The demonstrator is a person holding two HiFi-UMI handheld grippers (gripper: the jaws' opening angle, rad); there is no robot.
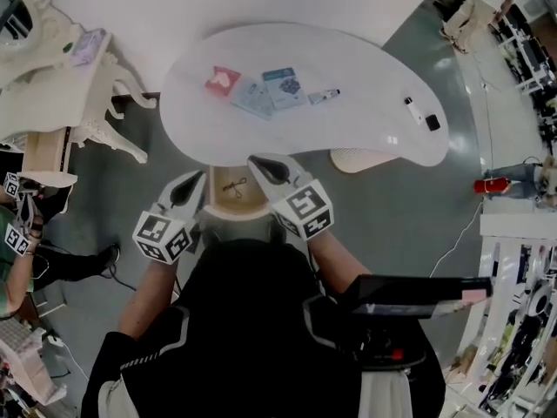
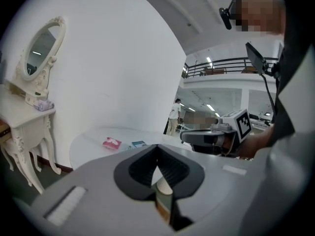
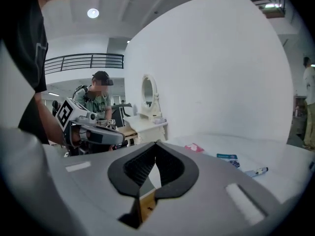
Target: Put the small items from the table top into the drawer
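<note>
- The left gripper [image 1: 191, 185] and the right gripper [image 1: 259, 165] hang over the open drawer [image 1: 228, 205], fingers clenched on nothing.
- The red packet [image 1: 222, 79], blue packets [image 1: 271, 90] and tube [image 1: 324, 96] lie on the desk [image 1: 365, 59], beyond the drawer.
- This looks like a pause between picks. Next, open the fingers and reach past the drawer for one item.

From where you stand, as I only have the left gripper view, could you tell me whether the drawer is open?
Observer: Yes, the head view shows the drawer open under the table's near edge, with a small dark thing lying in it.
Operator: Thank you. What lies at the table's right end?
Observer: A white item and a black item, well right of the tube.
Operator: Is the right tool holding anything?
Observer: No, its own view shows it shut and empty.
</note>
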